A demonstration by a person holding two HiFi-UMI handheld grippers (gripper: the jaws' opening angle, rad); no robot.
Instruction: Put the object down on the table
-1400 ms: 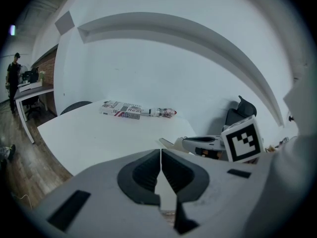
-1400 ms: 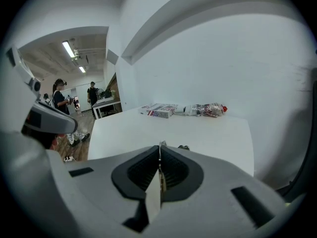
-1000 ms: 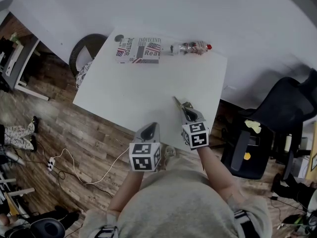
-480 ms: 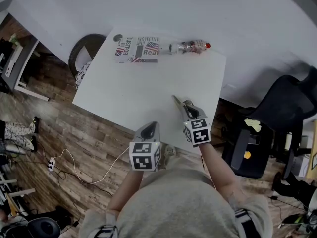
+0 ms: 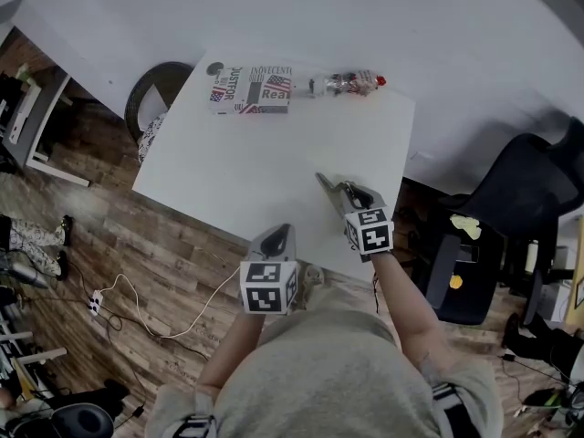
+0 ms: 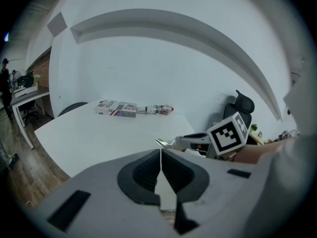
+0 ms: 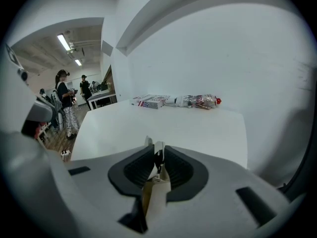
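My right gripper (image 5: 341,191) hovers over the near right part of the white table (image 5: 255,167), shut on a thin, flat, pale object (image 5: 325,183). The object's pointed tip sticks out toward the table's middle. In the right gripper view the object (image 7: 157,170) stands edge-on between the jaws of the right gripper (image 7: 158,155). My left gripper (image 5: 277,235) is at the table's near edge, to the left of the right one. Its jaws are pressed together with nothing in them, as the left gripper (image 6: 161,156) shows in its own view, where the object's tip (image 6: 161,143) and the right gripper's marker cube (image 6: 228,134) also appear.
A flag-printed box (image 5: 253,89) and a lying plastic bottle (image 5: 350,84) sit at the table's far edge. A black office chair (image 5: 516,203) stands to the right, a round dark seat (image 5: 157,89) at the far left corner. People stand far off (image 7: 64,100).
The right gripper's marker cube has shifted a little right and toward the table, with the object still held. The left gripper has hardly moved.
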